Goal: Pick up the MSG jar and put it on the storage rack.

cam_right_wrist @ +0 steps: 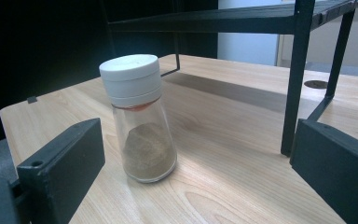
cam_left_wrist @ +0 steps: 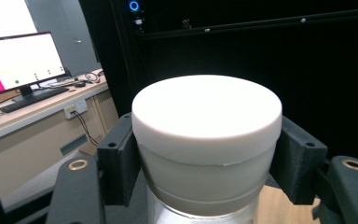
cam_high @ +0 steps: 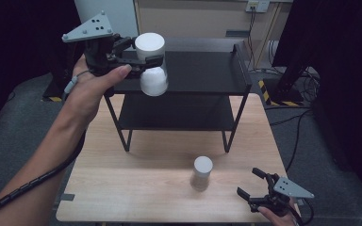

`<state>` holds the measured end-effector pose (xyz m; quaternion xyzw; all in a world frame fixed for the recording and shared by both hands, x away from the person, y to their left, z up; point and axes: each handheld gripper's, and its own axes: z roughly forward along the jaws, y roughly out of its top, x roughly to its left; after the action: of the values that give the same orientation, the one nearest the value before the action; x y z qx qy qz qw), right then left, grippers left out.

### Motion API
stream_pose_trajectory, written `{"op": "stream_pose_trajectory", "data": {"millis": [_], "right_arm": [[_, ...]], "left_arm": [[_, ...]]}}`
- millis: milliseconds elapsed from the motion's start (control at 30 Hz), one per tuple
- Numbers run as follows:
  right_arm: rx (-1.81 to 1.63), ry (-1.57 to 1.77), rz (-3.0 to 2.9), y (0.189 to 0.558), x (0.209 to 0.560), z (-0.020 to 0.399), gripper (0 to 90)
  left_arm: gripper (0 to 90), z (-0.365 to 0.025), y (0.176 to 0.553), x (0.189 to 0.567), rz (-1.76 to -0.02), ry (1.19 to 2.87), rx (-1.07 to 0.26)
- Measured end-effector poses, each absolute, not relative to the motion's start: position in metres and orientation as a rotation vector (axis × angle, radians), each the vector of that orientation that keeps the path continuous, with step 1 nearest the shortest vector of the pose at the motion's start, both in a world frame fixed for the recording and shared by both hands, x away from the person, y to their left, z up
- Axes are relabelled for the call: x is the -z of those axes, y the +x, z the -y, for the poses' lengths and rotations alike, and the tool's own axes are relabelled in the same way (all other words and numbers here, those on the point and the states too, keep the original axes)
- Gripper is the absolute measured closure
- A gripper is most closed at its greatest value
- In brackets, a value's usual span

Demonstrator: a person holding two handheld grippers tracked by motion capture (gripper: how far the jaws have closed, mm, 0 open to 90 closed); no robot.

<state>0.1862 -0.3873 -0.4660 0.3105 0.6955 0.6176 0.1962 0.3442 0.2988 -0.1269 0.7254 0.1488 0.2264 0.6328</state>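
No legible text, label, brand or number; monitor (cam_left_wrist: 18,60) screen content too small to read.

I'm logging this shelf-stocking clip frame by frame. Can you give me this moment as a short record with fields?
left tool: shut on the white-capped jar, gripping just under its cap
held jar position: lifted at the top shelf of the black rack
right tool: open, holding nothing, low at the wooden table's near right corner
spice shaker: upright on the table, brown powder inside, ahead of the right tool
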Motion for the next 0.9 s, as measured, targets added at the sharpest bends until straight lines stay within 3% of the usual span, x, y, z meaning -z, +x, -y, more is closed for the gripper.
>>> {"op": "stream_pose_trajectory", "data": {"millis": [900], "right_arm": [[-1.713, 0.896, -1.952, 0.186, 0.469, 0.392, 3.6]], "left_arm": [[32.6, -0.298, 0.39, 0.158, -0.451, 1.629, -0.567]]}}
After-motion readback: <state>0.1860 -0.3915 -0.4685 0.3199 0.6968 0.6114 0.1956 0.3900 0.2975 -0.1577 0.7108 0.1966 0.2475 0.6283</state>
